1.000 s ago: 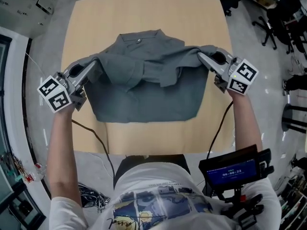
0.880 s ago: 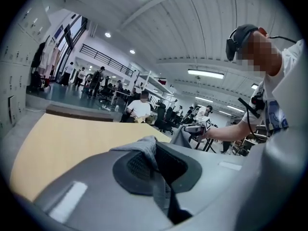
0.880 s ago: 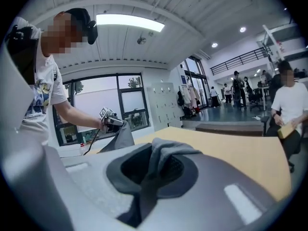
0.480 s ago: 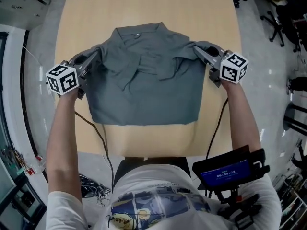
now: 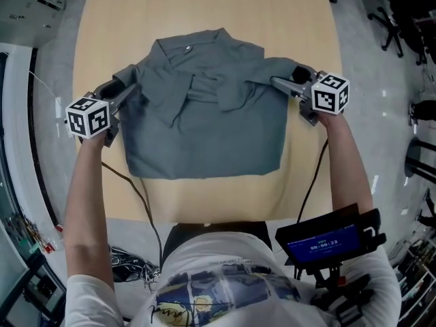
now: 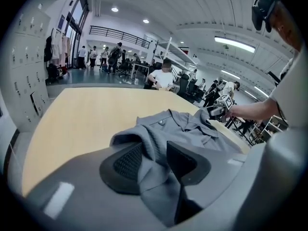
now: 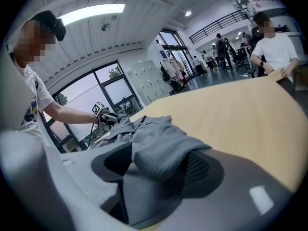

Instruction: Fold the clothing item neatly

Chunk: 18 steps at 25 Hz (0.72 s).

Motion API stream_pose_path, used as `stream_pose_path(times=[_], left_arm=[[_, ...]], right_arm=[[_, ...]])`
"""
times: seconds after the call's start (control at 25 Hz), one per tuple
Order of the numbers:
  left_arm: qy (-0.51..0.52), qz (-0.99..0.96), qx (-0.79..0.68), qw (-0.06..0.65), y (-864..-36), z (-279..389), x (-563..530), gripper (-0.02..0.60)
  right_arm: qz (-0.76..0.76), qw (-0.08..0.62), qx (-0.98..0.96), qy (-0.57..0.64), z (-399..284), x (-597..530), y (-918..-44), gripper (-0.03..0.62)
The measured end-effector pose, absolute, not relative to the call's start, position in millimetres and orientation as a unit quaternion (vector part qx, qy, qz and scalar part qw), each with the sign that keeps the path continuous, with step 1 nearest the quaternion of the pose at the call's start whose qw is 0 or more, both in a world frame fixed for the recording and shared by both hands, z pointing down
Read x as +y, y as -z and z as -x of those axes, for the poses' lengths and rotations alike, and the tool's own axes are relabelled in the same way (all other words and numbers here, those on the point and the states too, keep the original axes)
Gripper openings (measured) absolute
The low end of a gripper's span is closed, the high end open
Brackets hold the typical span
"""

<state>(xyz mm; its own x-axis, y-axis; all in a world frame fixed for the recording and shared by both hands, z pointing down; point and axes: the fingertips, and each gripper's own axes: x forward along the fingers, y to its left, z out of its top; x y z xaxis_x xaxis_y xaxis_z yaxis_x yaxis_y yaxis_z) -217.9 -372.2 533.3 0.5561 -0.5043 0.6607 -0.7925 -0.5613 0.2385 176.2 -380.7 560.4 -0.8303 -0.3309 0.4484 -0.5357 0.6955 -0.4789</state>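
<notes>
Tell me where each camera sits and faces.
Head view: on the person's head, looking steeply down at shirt and table; forearms, left hand-held gripper and right hand-held gripper show.
Left gripper view: rides the left one, facing right across the shirt; cloth between its opening jaws.
Right gripper view: rides the right one, facing left; cloth between its opening jaws.
Both gripper views show the opposite hand-held gripper.

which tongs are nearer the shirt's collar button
Left. The left tongs are at the shirt's left edge, close below the button; the right tongs are farther off at its right edge. Both are opening with cloth between the jaws.
</notes>
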Motion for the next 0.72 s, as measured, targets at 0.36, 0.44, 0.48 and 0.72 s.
stream_pose_path(times=[0.36,0.44,0.48,0.72], left_arm=[[-0.268,-0.841,-0.386,0.270,-537.9,221.0,-354.6,0.172],[-0.270,-0.838,-0.391,0.270,-536.9,224.3,-349.7,0.172],[-0.272,-0.835,-0.395,0.270,-536.6,226.9,-347.4,0.172],[-0.288,-0.804,-0.442,0.274,-541.4,250.9,-330.4,0.172]], right_arm=[[-0.259,0.192,-0.891,-0.318,-198.0,-359.6,-572.3,0.313],[-0.268,0.203,-0.888,-0.313,-199.9,-352.4,-574.7,0.313],[-0.274,0.208,-0.886,-0.310,-200.6,-348.0,-576.6,0.313],[-0.307,0.233,-0.870,-0.308,-206.8,-318.7,-585.5,0.313]])
